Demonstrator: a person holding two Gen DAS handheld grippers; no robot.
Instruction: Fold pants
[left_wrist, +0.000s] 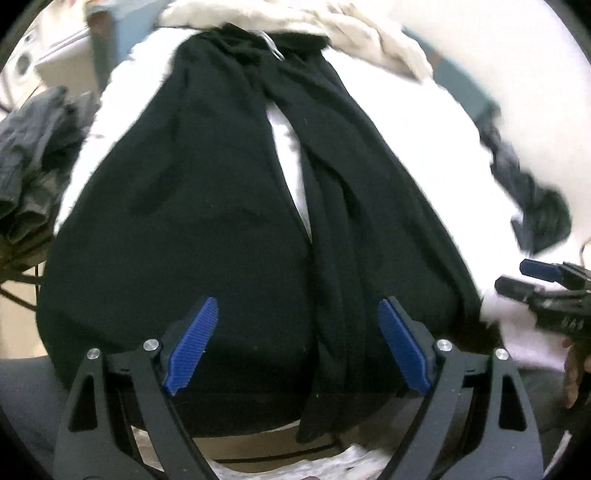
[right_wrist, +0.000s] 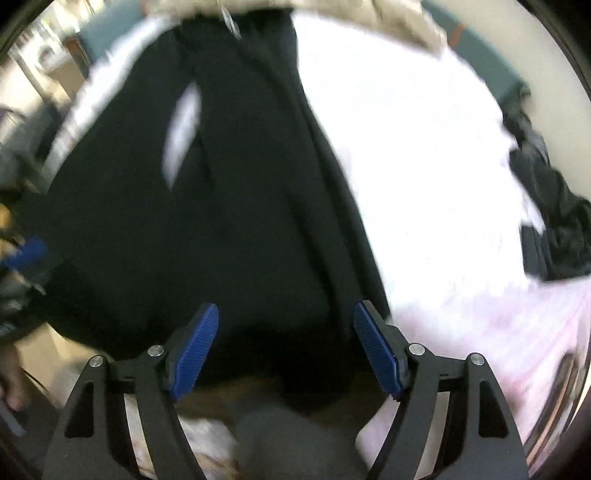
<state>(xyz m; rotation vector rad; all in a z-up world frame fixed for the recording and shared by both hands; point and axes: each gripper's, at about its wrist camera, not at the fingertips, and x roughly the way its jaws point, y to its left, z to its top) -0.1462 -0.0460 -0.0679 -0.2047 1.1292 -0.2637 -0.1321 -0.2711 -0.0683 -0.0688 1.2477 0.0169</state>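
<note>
Black pants (left_wrist: 207, 192) lie spread lengthwise on a white bed (left_wrist: 406, 140), two legs side by side with a thin white gap between them; the near end hangs at the bed's front edge. My left gripper (left_wrist: 297, 343) hovers above that near end, jaws wide apart, nothing between the blue pads (left_wrist: 192, 347). In the right wrist view the same pants (right_wrist: 240, 206) fill the left and middle, blurred. My right gripper (right_wrist: 286, 347) stands open over the pants' near right edge, empty. The right gripper (left_wrist: 543, 280) also shows at the right edge of the left wrist view.
A cream blanket (left_wrist: 295, 18) is bunched at the bed's far end. Dark clothes lie in a heap at the left (left_wrist: 33, 155) and another dark garment (left_wrist: 535, 206) on the bed's right side. Bare white sheet (right_wrist: 424, 166) stretches right of the pants.
</note>
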